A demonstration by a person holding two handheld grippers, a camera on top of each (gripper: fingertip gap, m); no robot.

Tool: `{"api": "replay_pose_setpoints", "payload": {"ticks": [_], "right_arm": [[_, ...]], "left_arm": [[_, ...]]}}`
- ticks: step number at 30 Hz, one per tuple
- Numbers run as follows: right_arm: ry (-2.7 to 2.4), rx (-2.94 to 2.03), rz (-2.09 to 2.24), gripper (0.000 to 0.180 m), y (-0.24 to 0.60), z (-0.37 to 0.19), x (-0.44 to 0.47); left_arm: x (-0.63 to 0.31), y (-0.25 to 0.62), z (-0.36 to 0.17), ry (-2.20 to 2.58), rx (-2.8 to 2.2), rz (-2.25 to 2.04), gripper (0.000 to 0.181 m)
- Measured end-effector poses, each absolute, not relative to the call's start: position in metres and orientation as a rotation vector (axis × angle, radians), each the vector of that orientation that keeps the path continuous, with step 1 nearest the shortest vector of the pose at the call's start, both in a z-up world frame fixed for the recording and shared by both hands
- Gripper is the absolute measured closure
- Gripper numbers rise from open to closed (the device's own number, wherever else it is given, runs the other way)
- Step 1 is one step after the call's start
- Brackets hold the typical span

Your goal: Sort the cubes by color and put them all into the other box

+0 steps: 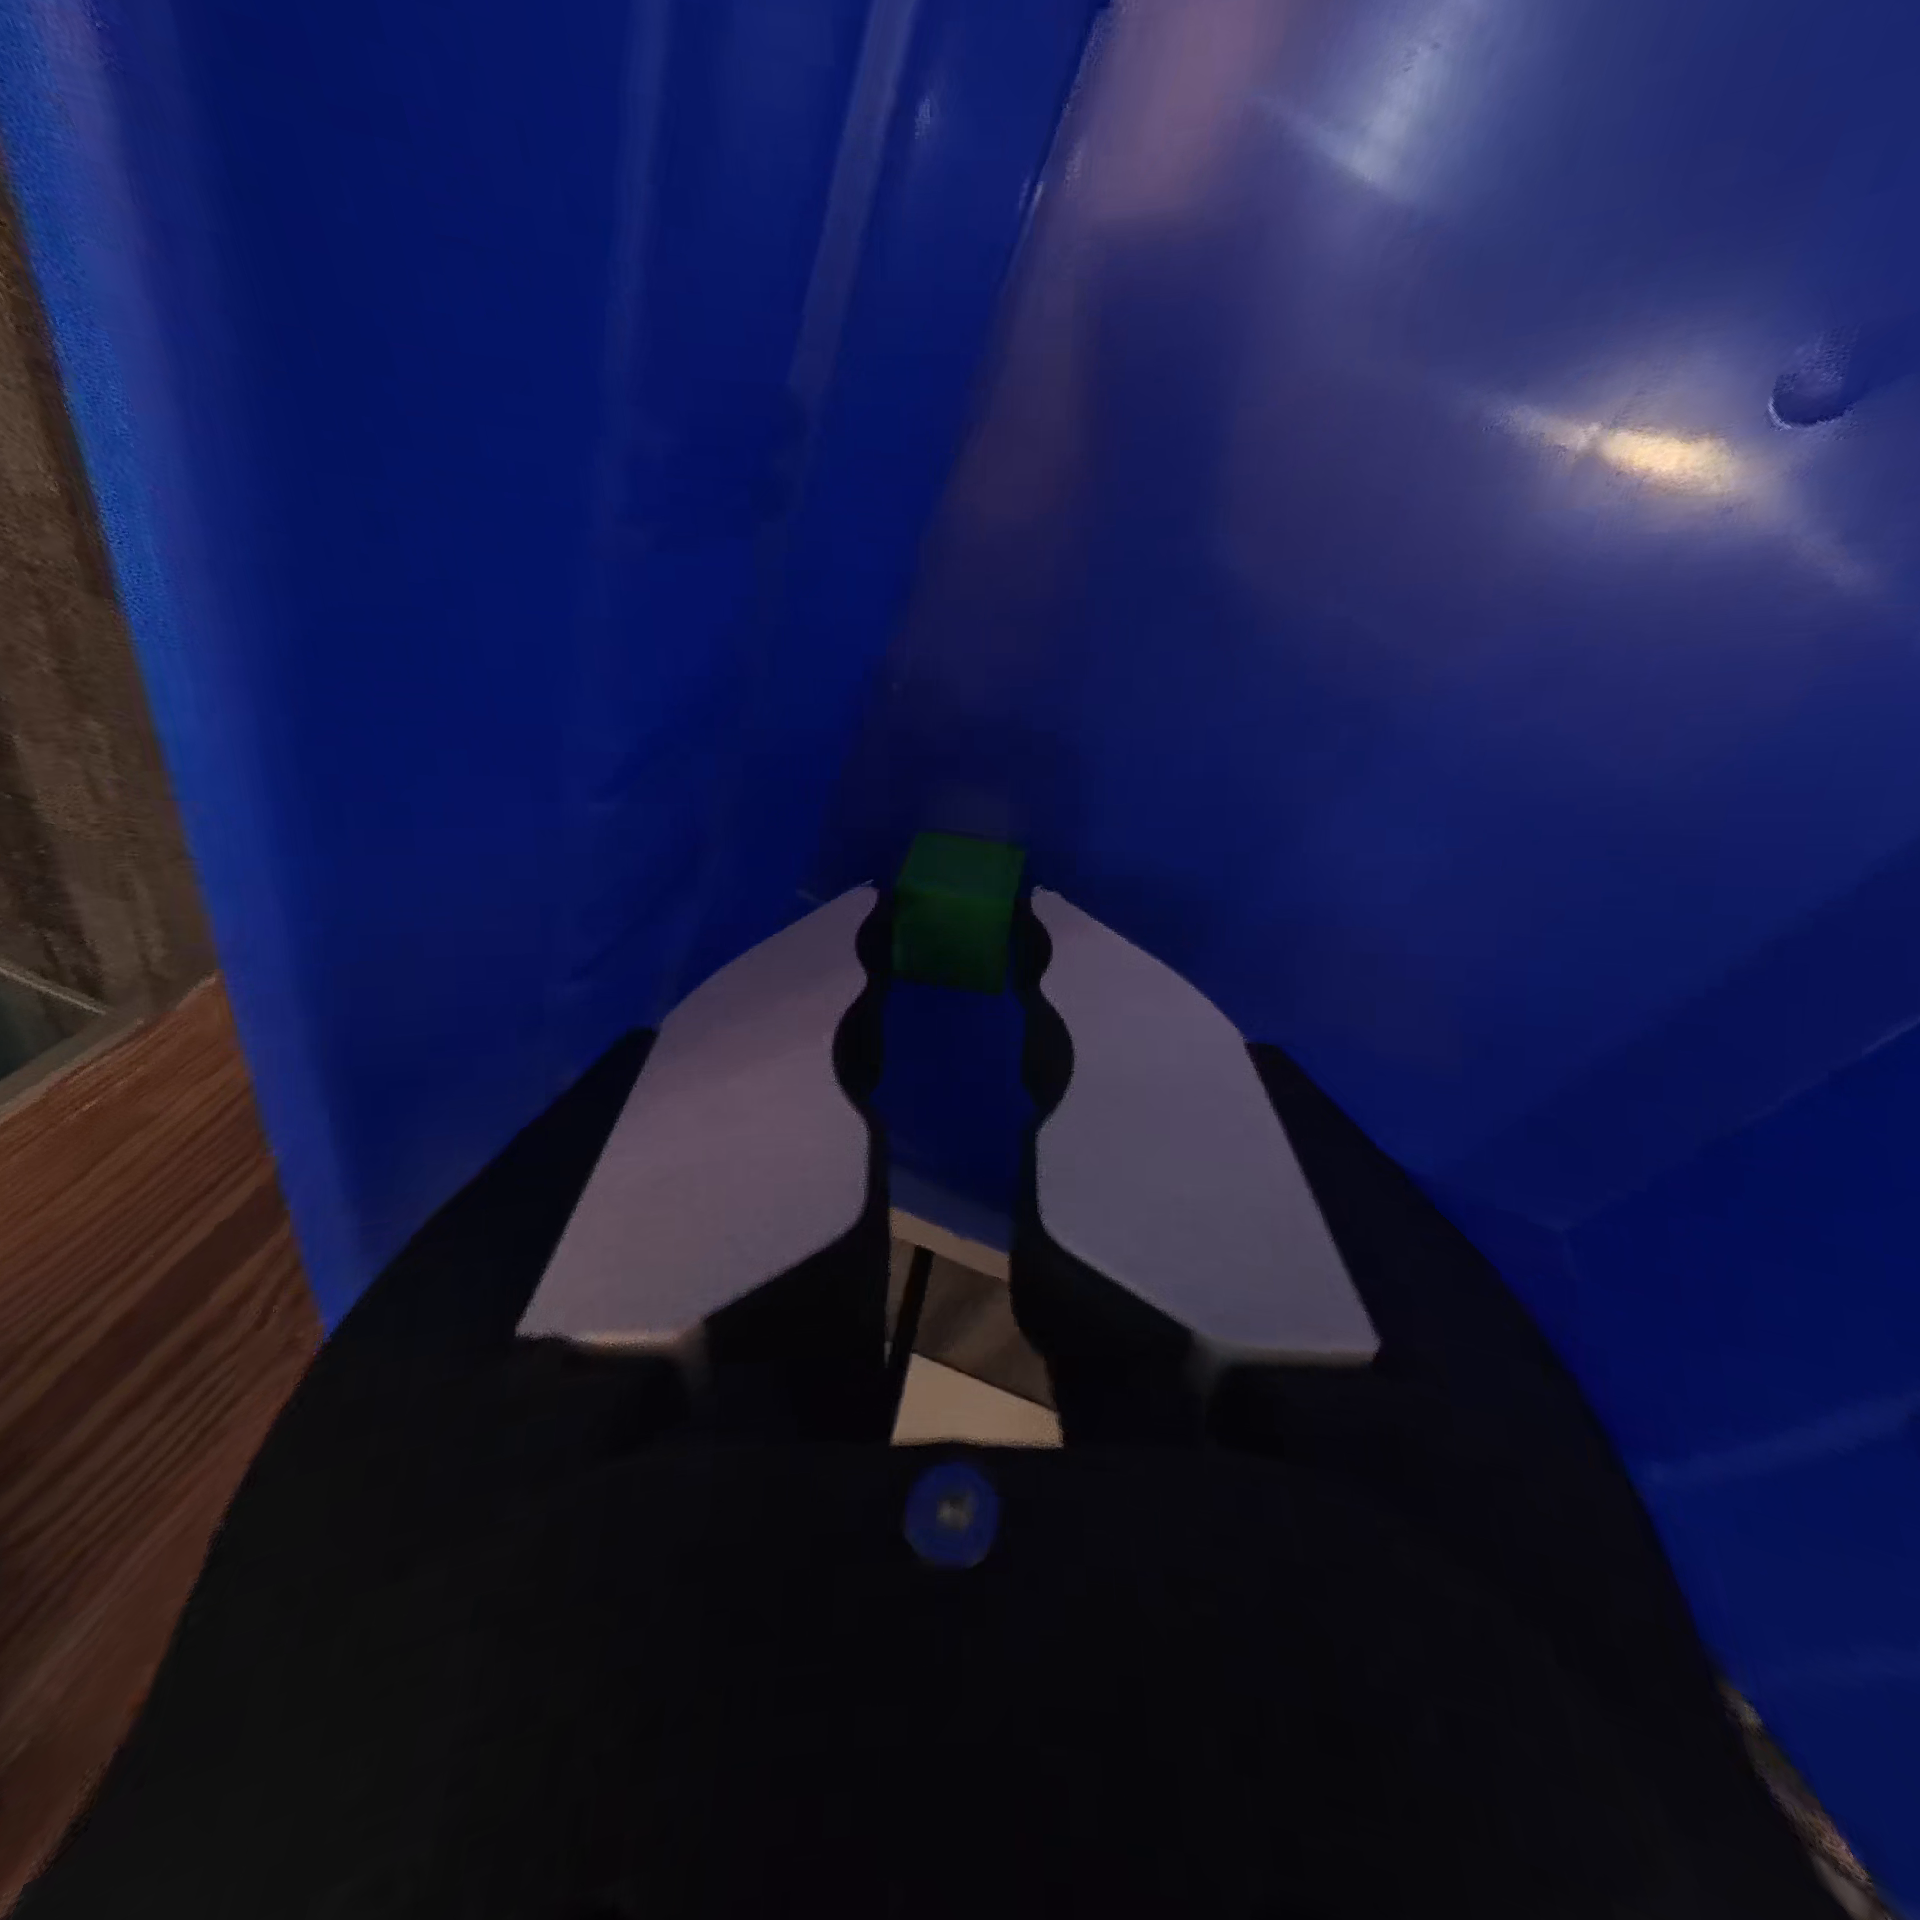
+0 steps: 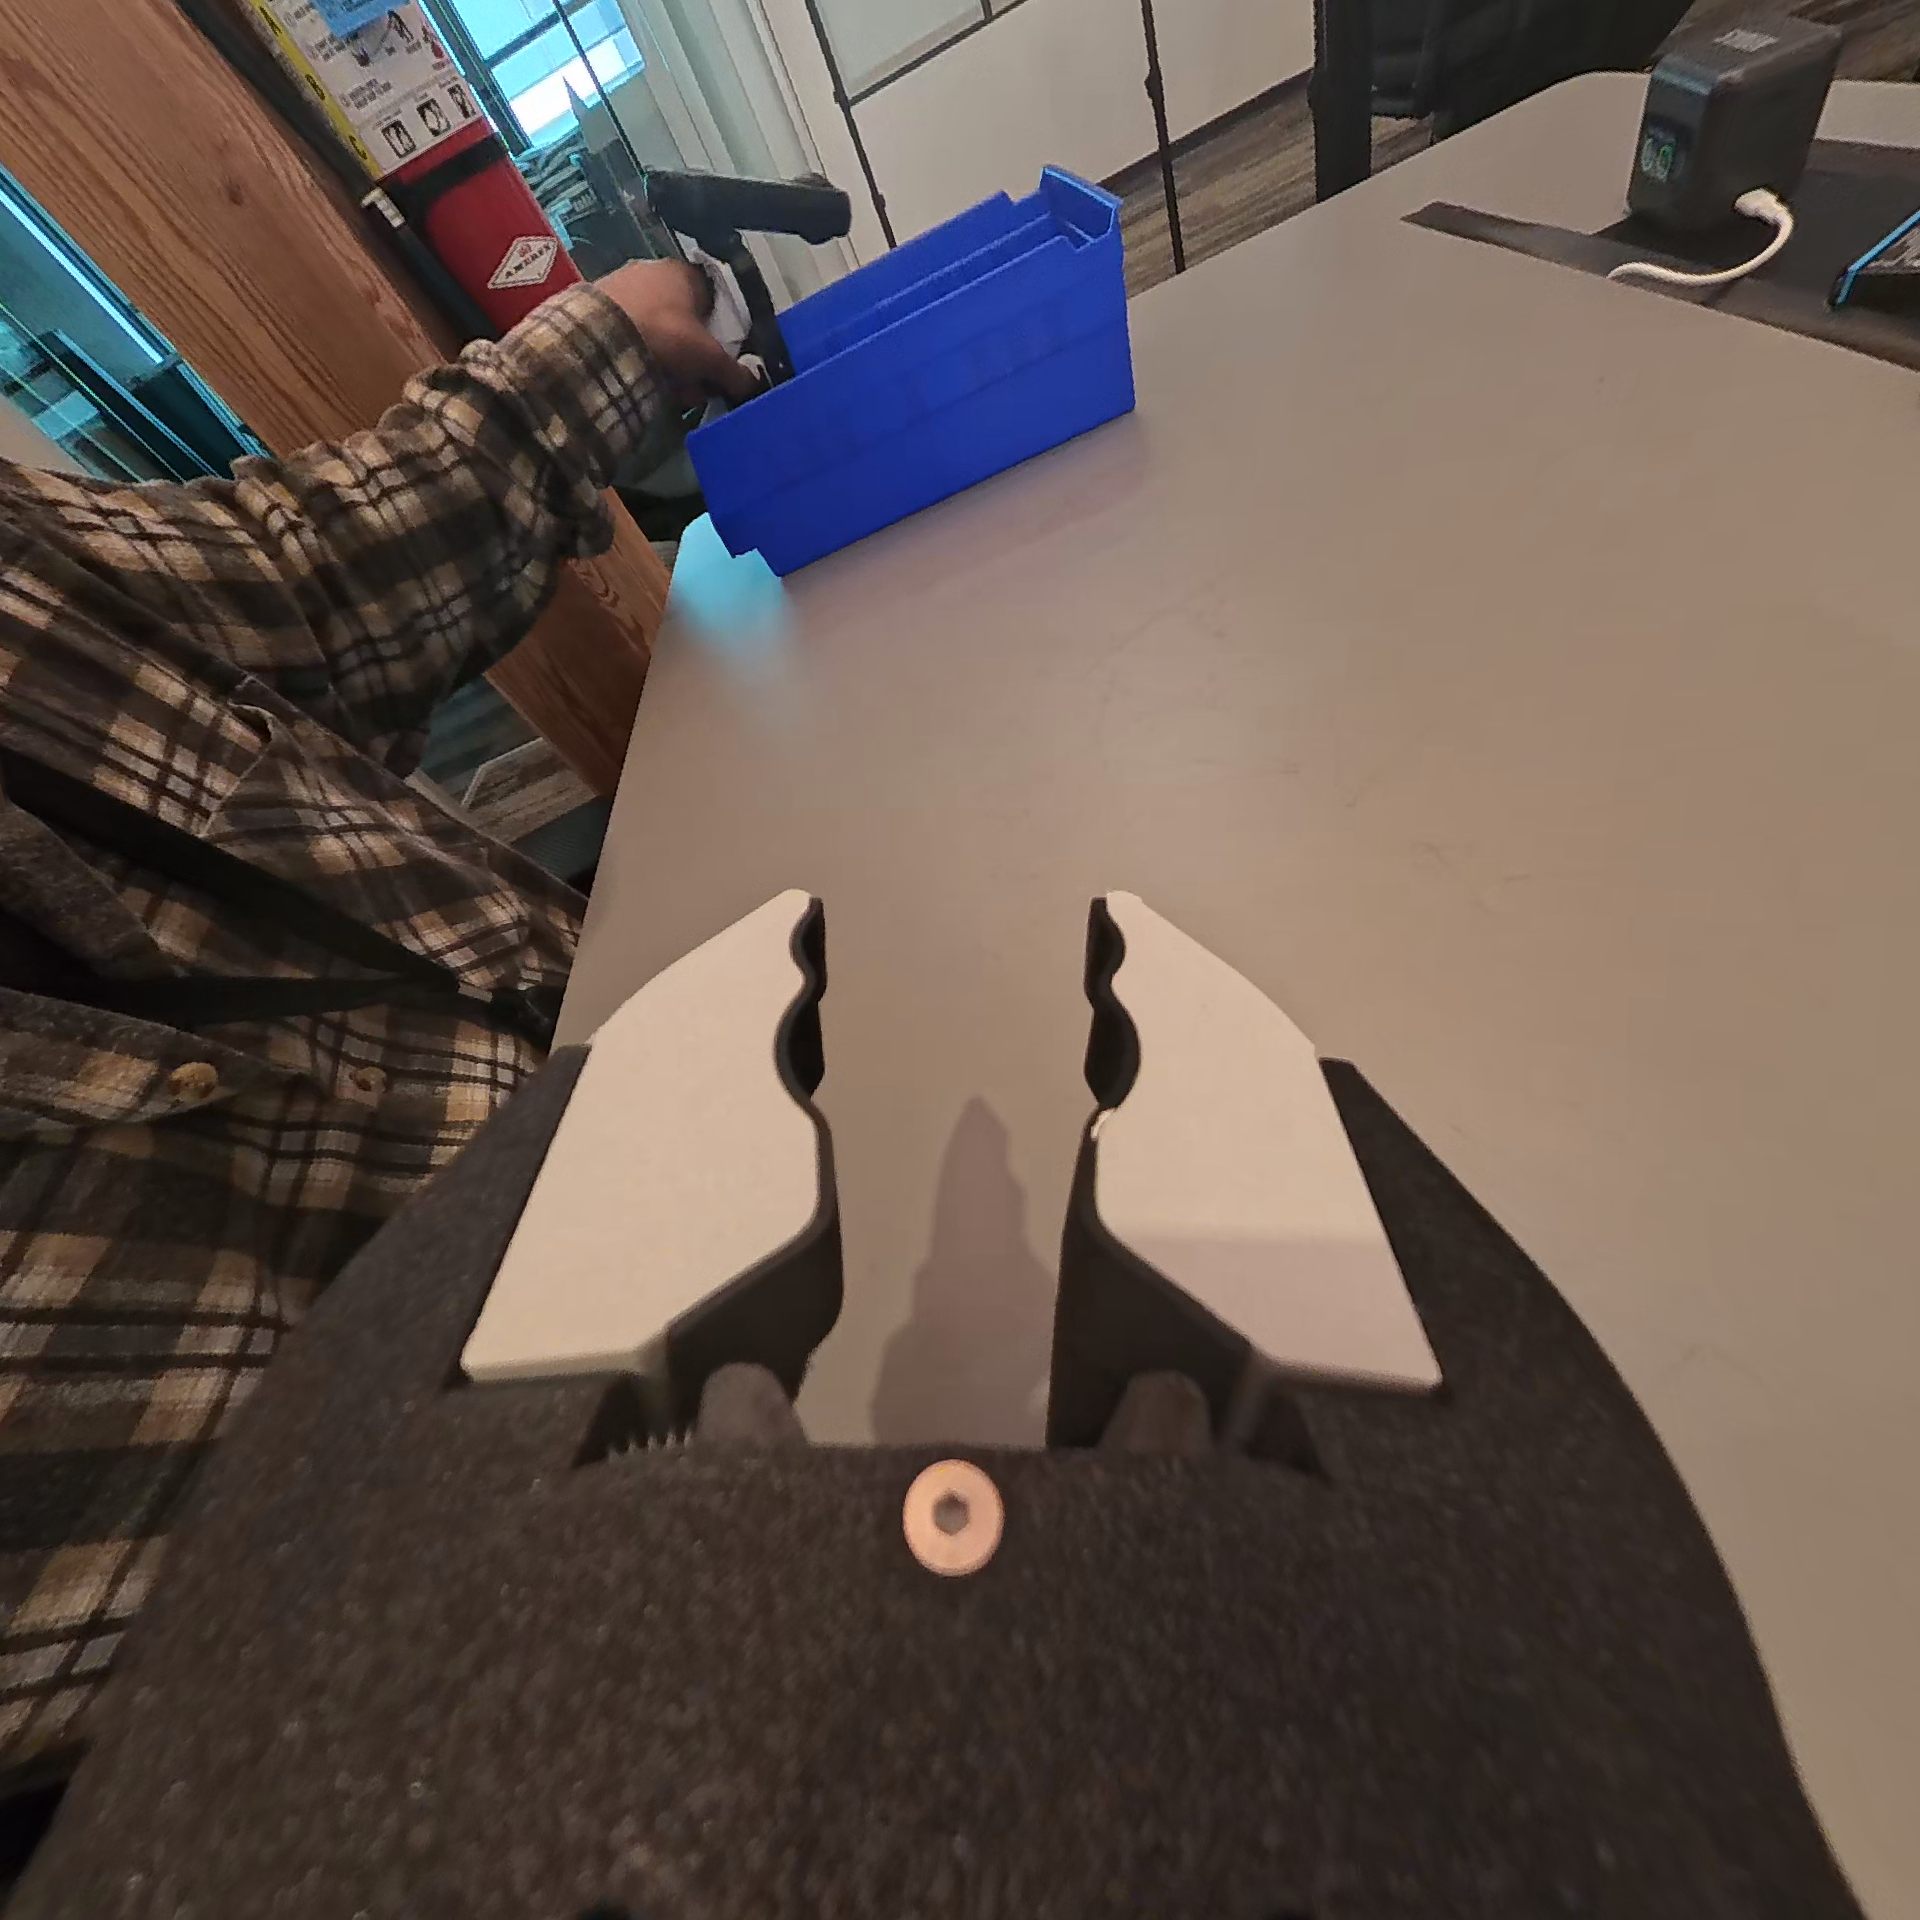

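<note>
Green cube (image 1: 951, 920) is clamped between left gripper (image 1: 951, 904) fingertips inside blue box (image 1: 1403, 623); right gripper (image 2: 954, 914) fingers are spread, empty.

dim, blurry blue bin (image 1: 1351, 623) glare; right view bright, sharp

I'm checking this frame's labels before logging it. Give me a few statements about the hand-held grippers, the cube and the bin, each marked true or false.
1. The left hand-held gripper is closed on a green cube. True.
2. That cube is red. False: it is green.
3. The left hand-held gripper is inside the blue bin. True: blue walls surround it.
4. The right hand-held gripper grips a cube. False: its jaws are open and empty, above the grey table.
5. The blue bin sits on the floor. False: the right wrist view shows it on the table.
</note>
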State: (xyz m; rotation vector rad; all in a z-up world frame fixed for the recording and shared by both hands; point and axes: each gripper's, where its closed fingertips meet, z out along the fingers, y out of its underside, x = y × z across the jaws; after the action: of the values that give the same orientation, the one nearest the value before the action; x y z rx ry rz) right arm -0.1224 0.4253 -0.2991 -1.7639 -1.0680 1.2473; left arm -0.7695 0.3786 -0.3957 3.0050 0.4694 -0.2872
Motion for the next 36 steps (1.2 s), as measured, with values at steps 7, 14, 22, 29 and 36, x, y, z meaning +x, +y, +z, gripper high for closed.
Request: {"api": "replay_pose_setpoints", "payload": {"ticks": [7,14,22,29,36], "right_arm": [[-1.066,-1.759,1.259,0.133,0.424,-0.299,-0.125],[-0.965,-1.718,1.308,0.133,0.43,-0.287,-0.127],[-0.454,-1.641,1.571,0.123,0.464,-0.244,-0.126],[-0.177,-1.691,2.065,0.115,0.462,-0.227,-0.17],[-0.219,-1.893,2.062,0.118,0.457,-0.241,-0.209]], "left_arm": [[-0.76,0.392,-0.382,0.28,3.1,-0.305,0.159],[-0.665,0.469,-0.303,-0.433,3.614,0.013,0.158],[-0.406,0.509,-0.204,-2.239,3.599,0.902,0.159],[-0.253,0.474,-0.209,-2.763,2.811,2.049,0.16],[-0.212,0.455,-0.23,-2.875,2.547,2.172,0.159]]}}
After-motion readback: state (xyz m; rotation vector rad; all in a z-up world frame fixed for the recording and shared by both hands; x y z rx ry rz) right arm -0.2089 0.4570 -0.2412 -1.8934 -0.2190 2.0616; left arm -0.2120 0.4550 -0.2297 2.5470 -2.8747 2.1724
